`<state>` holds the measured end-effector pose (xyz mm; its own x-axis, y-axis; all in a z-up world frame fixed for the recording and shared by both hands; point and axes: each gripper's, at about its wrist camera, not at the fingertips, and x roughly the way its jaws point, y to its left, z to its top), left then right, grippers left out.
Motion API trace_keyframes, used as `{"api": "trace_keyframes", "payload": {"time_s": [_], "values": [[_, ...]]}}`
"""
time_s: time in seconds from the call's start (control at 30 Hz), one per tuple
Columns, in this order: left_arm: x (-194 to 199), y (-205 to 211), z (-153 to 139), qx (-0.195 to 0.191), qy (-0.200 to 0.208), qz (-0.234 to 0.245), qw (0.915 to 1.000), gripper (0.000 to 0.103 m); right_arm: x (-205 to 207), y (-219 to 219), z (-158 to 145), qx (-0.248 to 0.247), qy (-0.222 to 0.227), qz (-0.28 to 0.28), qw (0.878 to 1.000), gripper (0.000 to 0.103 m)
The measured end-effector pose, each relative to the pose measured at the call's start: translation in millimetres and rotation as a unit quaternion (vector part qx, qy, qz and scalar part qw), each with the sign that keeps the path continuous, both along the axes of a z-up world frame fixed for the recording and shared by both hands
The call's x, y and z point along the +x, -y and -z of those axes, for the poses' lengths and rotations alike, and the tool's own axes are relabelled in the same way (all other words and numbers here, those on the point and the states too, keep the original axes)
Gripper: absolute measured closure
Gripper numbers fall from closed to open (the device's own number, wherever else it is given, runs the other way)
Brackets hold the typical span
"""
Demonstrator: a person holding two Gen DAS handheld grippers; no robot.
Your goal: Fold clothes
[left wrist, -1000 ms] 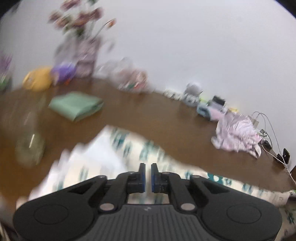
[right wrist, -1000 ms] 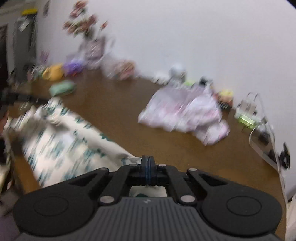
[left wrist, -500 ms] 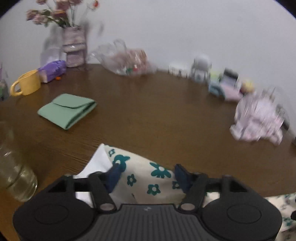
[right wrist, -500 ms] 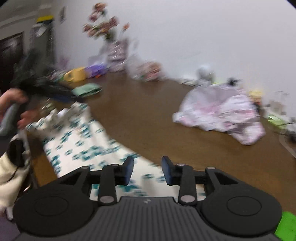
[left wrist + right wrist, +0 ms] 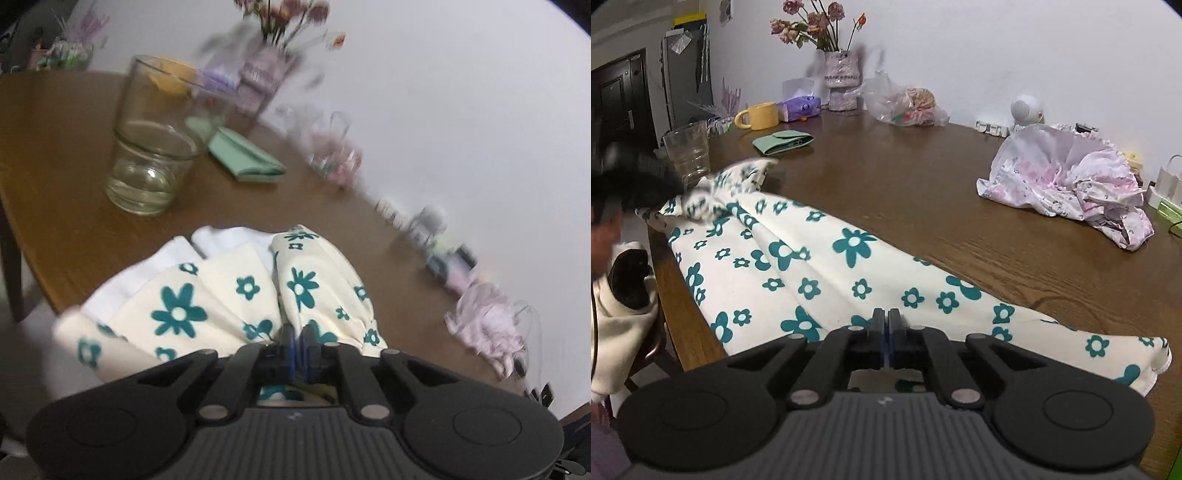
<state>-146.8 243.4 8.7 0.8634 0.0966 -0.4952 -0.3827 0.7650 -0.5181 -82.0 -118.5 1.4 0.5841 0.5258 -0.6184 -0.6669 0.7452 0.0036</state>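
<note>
Right wrist view shows the flowered cloth (image 5: 812, 266) stretched along the near edge of the brown surface (image 5: 923, 192), the right gripper (image 5: 888, 325) pinched shut on its near hem. Far off, the left gripper (image 5: 639, 177) appears as a dark blur at the cloth's bunched end. Left wrist view shows that end up close (image 5: 221, 295), gathered in folds, with the left gripper (image 5: 297, 341) closed on it. Just beyond stands a glass (image 5: 155, 136) holding a little clear liquid. Only the right view shows the crumpled pink garment (image 5: 1067, 181) sharply, well apart, and the vase (image 5: 842, 79) holding dried flowers.
</note>
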Motion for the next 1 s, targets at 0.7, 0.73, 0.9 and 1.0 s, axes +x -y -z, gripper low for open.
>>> {"api": "trace_keyframes", "payload": {"time_s": [0.7,0.73,0.9,1.0], "values": [[164.4,-3.1,-44.8,0.134,-0.215,0.165,0.9533,0.099,10.5,-82.7,-2.4,-0.015,0.020,-0.067,0.997,0.101],[156.3,-9.0,-48.5,0.122,-0.198,0.141,0.9623,0.099,6.8,-82.2,-3.0,-0.018,0.032,-0.059,0.998,0.102],[79.7,-20.5,-61.1,0.044,-0.078,0.014,0.9959,0.099,-19.3,-64.1,-27.8,-0.002,0.091,-0.040,0.995,0.102],[36.0,-16.0,-51.5,0.000,-0.027,-0.077,0.9967,0.098,-38.0,-67.7,-34.6,-0.019,0.115,-0.048,0.992,0.102]]}}
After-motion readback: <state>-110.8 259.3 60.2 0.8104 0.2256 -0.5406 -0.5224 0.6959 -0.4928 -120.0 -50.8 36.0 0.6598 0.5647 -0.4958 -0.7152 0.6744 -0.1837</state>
